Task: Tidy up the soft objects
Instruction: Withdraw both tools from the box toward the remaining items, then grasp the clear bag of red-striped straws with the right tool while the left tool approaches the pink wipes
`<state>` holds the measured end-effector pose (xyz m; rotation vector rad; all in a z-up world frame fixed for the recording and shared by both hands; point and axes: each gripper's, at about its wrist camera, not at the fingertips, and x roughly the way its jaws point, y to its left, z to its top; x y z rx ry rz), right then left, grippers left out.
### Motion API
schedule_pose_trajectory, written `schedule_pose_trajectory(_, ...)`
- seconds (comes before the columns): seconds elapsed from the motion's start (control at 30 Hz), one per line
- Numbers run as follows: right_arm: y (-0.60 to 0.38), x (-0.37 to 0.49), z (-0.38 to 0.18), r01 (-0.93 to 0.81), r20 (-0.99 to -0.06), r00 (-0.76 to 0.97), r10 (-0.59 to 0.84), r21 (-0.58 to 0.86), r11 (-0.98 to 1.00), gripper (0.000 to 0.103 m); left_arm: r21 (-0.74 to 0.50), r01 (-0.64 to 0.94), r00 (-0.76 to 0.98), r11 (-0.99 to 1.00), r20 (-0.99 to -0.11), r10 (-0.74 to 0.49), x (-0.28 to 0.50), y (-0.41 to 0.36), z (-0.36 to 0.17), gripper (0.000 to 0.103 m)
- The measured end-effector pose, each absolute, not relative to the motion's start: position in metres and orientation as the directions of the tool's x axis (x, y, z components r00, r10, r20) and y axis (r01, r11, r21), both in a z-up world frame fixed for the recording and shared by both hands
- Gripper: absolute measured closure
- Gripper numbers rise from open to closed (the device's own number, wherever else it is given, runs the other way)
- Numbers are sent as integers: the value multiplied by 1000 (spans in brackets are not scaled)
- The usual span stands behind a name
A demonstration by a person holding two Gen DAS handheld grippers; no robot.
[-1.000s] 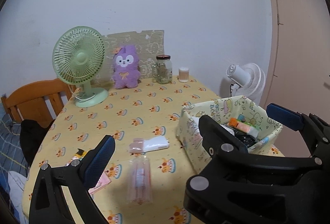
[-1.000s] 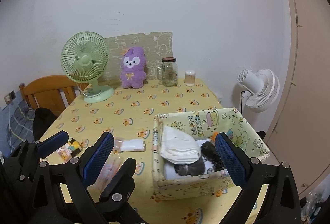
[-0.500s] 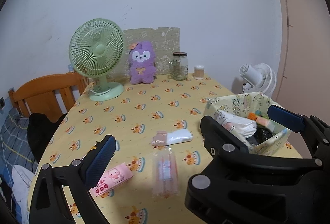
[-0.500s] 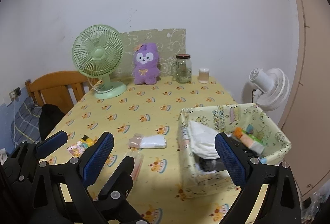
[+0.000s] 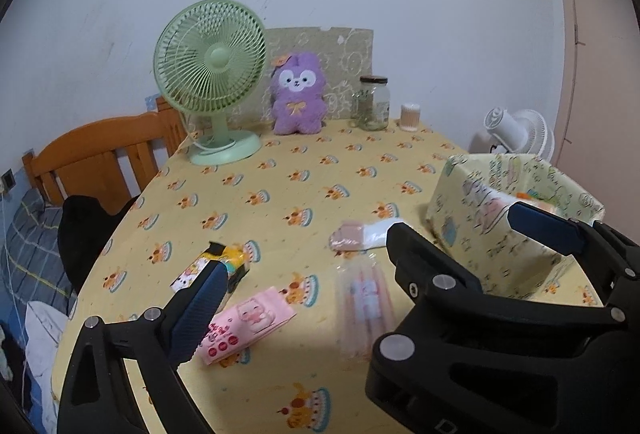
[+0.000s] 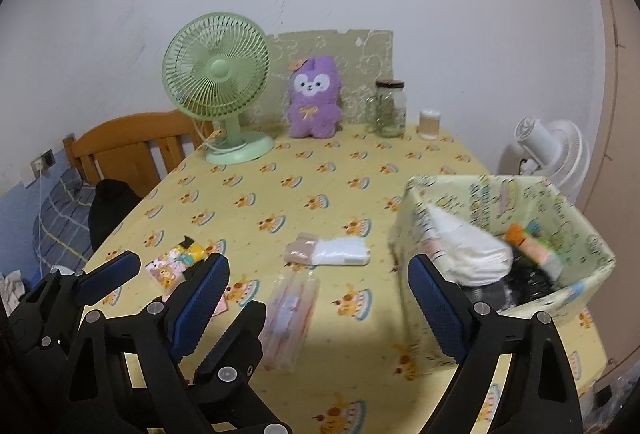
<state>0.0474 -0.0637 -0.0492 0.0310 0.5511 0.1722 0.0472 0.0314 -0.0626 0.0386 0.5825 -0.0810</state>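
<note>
The big yellow table (image 6: 280, 190) holds a paper box (image 6: 576, 234) on its right side, with soft white cloth (image 6: 468, 250) inside. The left gripper (image 5: 360, 258) and right gripper (image 6: 320, 294) hang over the table – both wide apart, holding nothing. A purple plush toy (image 6: 314, 98) sits at the back by the green fan (image 6: 218, 74). A small pink-and-white pack (image 6: 328, 254) lies near the box – not touching it

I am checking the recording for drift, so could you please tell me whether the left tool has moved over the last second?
Yes. The left tool has swung left: the green fan sits further right in its view, and the patterned box has slid toward the right edge.
</note>
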Motion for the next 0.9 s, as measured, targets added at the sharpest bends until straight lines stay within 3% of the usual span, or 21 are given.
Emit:
schedule_pose_trajectory(0.5, -40, 79, -97, -174, -624, 763, 167, 51, 983, 12, 19, 29, 760, 999, -649, -9, 71, 54, -110, 5)
schedule_pose_trajectory(0.9, -27, 101, -124, -194, -689, 705, 167, 39, 980, 31, 43, 15, 707, 999, -707, 20, 83, 63, -134, 5)
